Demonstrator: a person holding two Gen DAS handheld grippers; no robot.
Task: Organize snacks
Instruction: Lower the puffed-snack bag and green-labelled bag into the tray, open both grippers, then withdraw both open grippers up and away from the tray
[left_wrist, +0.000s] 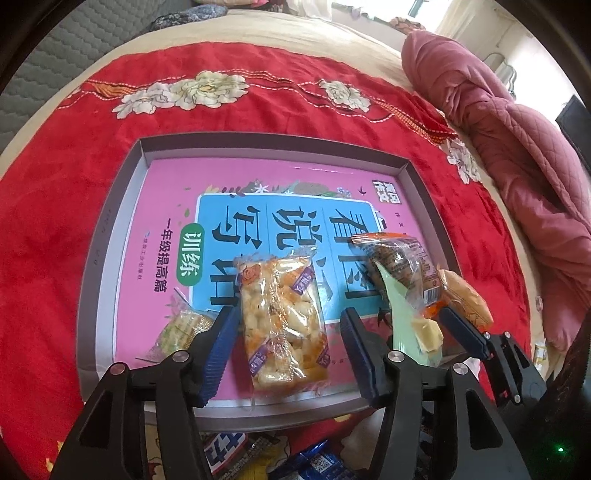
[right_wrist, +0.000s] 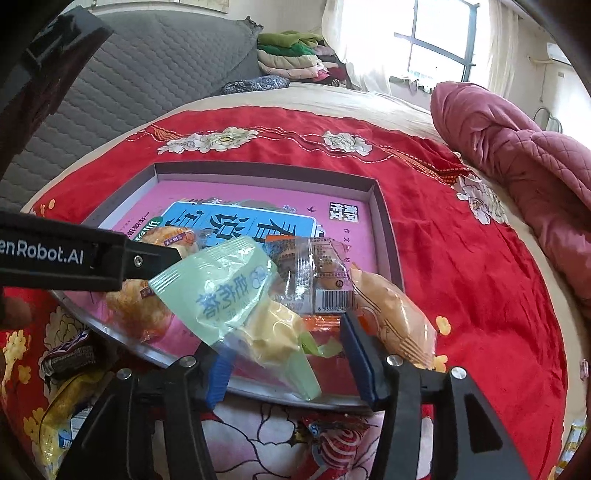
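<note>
We see the left gripper (left_wrist: 288, 343) released, jaws wide around the clear rice-cracker pack (left_wrist: 282, 325) lying in the grey tray (left_wrist: 88, 266). Right gripper (right_wrist: 286, 356) also spread, around the green pastry packet (right_wrist: 236, 295). Both light, crinkly, slippery, crushable; we'd pinch mid-body, gently.

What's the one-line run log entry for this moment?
left gripper: open, straddling rice-cracker packet in tray | right gripper: open around green packet | stage: placing snacks

the pink book (left_wrist: 258, 177) in the tray (left_wrist: 110, 221) reads "训练" and "一年级提高篇"; the left gripper's arm (right_wrist: 62, 254) beside it reads "enrobot.ai".
</note>
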